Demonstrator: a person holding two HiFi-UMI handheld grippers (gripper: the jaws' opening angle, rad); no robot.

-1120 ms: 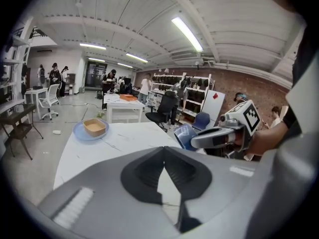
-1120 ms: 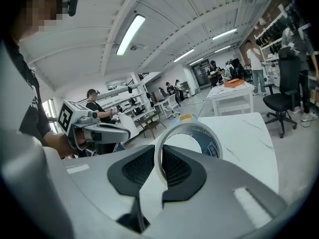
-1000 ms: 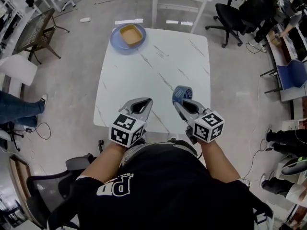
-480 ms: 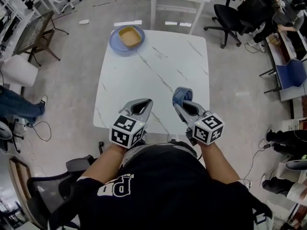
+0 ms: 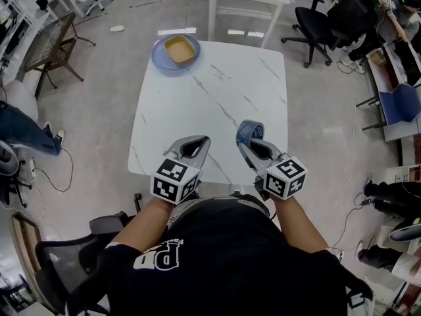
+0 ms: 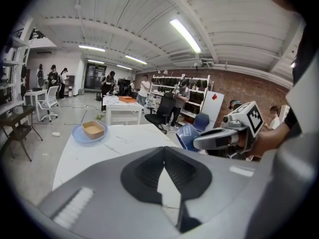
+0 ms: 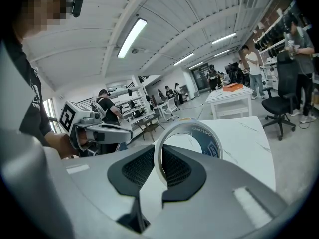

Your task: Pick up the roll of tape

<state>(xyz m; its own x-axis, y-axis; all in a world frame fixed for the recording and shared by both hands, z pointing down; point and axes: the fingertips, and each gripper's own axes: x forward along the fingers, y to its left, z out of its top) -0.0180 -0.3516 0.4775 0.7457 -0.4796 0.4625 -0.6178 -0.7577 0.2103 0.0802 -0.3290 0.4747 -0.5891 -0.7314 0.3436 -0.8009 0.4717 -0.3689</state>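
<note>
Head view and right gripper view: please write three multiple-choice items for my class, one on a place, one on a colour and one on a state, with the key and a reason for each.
1. Where does the plate stand on the table?
A. far left corner
B. near right corner
C. middle

2. What colour is the tape?
A. red
B. blue
C. yellow

3. What is the right tool doing?
A. open and empty
B. shut on the tape
C. shut on the plate

Key:
1 A, the plate sits at the table's far left corner as the person sees it.
2 B, the tape's outer face is blue.
3 B, the tape's rim stands pinched between its jaws.
</note>
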